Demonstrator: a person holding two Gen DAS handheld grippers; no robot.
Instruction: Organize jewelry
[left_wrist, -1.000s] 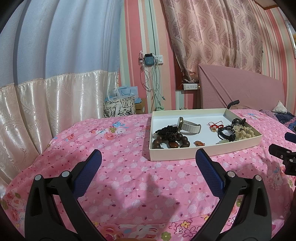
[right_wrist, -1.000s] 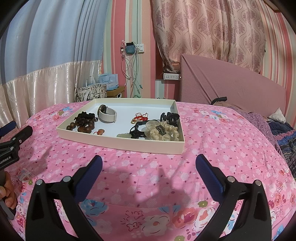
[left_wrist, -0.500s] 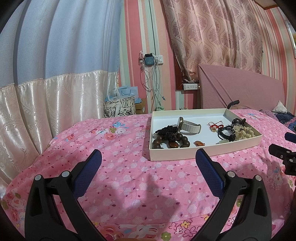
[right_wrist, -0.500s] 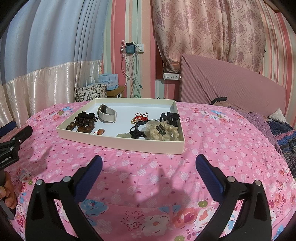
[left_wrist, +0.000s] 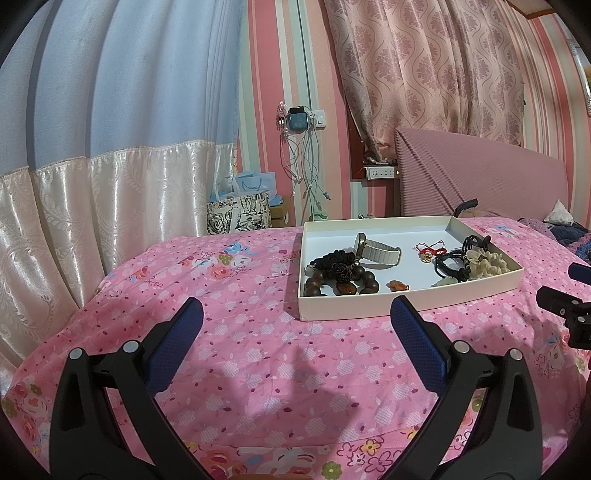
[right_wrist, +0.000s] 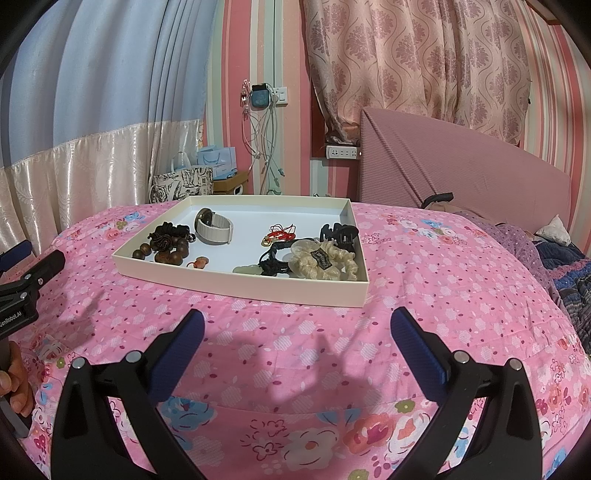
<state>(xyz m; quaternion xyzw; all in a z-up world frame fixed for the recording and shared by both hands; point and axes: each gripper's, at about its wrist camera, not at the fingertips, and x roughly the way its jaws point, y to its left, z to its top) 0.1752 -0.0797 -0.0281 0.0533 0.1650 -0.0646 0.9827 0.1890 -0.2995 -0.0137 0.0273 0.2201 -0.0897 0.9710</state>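
Nothing moves here: over the last second both views hold exactly as they were, tray, jewelry and grippers all in the same places. The left gripper (left_wrist: 295, 317) hovers low over the pink bedspread (left_wrist: 258, 354) with its blue fingers spread wide and nothing between them, and the right gripper (right_wrist: 295, 328) does the same on its side, fingers wide apart and empty. Both stand well short of the shallow cream tray (right_wrist: 240, 286), which sits on the bed ahead of them. Everything to be sorted lies inside that tray: a wooden bead bracelet (right_wrist: 166, 253) and a dark knotted cord (right_wrist: 168, 232) bunched at the left end, a watch with a pale band (right_wrist: 214, 227) just behind them, a small orange charm (right_wrist: 199, 263) alone near the front wall, a red string piece (right_wrist: 282, 234) in the middle, and at the right end a tangle of black cords (right_wrist: 273, 260), a cream scrunchie (right_wrist: 321, 262) and a black hair claw (right_wrist: 340, 233) pressed together. So the stillness tells little: this could be a pause ahead of sorting these clumps, or a pause with the pieces already gathered into the tray. The right-hand heap looks the trickiest, since the cords touch the scrunchie and may drag along.
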